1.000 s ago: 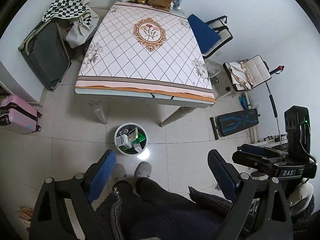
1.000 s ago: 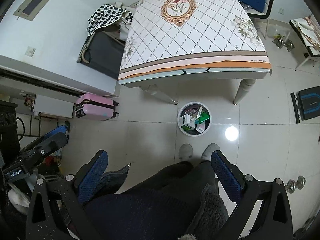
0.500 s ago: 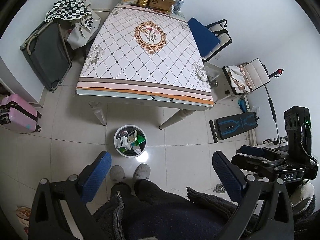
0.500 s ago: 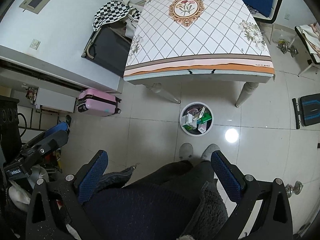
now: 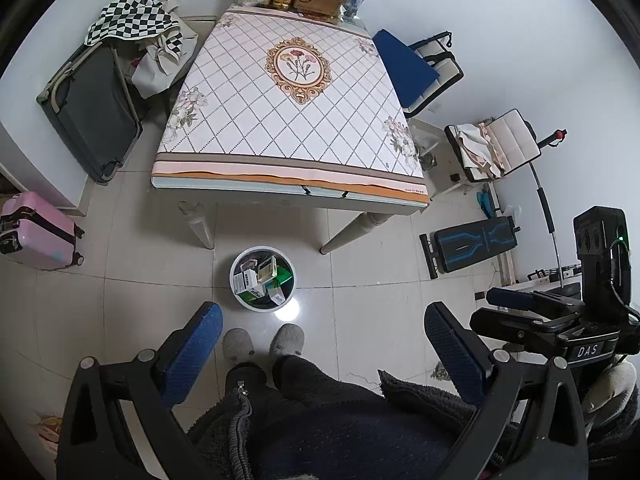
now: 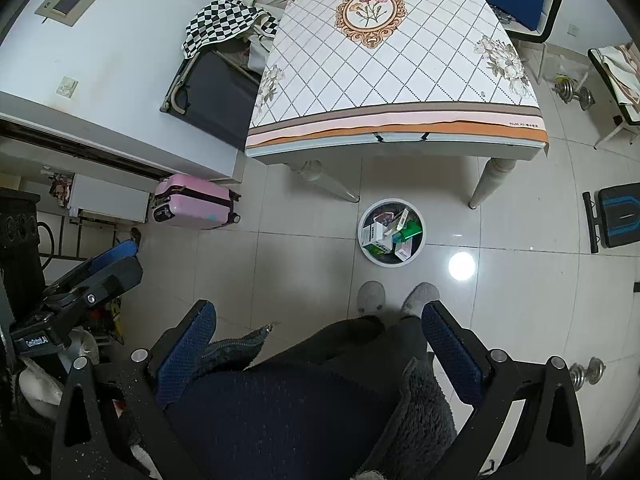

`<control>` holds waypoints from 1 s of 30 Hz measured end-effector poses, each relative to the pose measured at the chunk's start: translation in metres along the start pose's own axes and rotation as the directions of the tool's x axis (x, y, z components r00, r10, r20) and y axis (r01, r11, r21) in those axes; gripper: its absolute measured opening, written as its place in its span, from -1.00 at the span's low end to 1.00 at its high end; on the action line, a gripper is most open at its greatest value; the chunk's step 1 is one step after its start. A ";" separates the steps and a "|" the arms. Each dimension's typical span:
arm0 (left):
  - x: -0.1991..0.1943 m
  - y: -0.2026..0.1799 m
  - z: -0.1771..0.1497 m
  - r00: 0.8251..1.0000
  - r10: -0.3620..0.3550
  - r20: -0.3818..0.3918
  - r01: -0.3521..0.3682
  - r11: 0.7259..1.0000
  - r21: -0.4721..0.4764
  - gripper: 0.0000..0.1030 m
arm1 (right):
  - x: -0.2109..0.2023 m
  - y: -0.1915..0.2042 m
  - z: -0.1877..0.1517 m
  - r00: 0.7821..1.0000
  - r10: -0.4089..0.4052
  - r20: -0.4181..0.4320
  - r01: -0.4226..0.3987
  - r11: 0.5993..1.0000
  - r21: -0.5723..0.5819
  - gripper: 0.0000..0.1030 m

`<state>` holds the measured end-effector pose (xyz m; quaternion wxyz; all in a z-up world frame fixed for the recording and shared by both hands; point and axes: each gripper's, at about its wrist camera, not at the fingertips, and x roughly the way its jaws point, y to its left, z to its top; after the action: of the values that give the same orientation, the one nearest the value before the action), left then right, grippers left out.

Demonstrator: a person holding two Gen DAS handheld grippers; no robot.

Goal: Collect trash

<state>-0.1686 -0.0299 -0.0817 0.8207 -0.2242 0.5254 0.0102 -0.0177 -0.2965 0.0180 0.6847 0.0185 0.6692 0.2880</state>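
Left gripper had widened since the earlier frame and stood wide, empty; right gripper stayed wide, empty. Trash bin, holding boxes, remained centre frame before the table.

White bin holds boxes, upright on floor.

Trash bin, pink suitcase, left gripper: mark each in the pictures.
trash bin [image 5: 236,276]: left wrist view, on its white rim.
pink suitcase [image 6: 192,202]: right wrist view, on its side panel.
left gripper [image 5: 322,346]: left wrist view, midway between its open blue fingertips.
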 end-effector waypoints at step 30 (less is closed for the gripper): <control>0.003 -0.010 0.000 1.000 -0.021 -0.003 0.021 0.999 0.029 1.00 | -0.016 -0.006 -0.010 0.999 0.030 0.019 -0.030 0.999 0.024 1.00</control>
<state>-0.1642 -0.0391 -0.0811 0.8232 -0.2177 0.5243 -0.0062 -0.0239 -0.3120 0.0287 0.6862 0.0395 0.6660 0.2899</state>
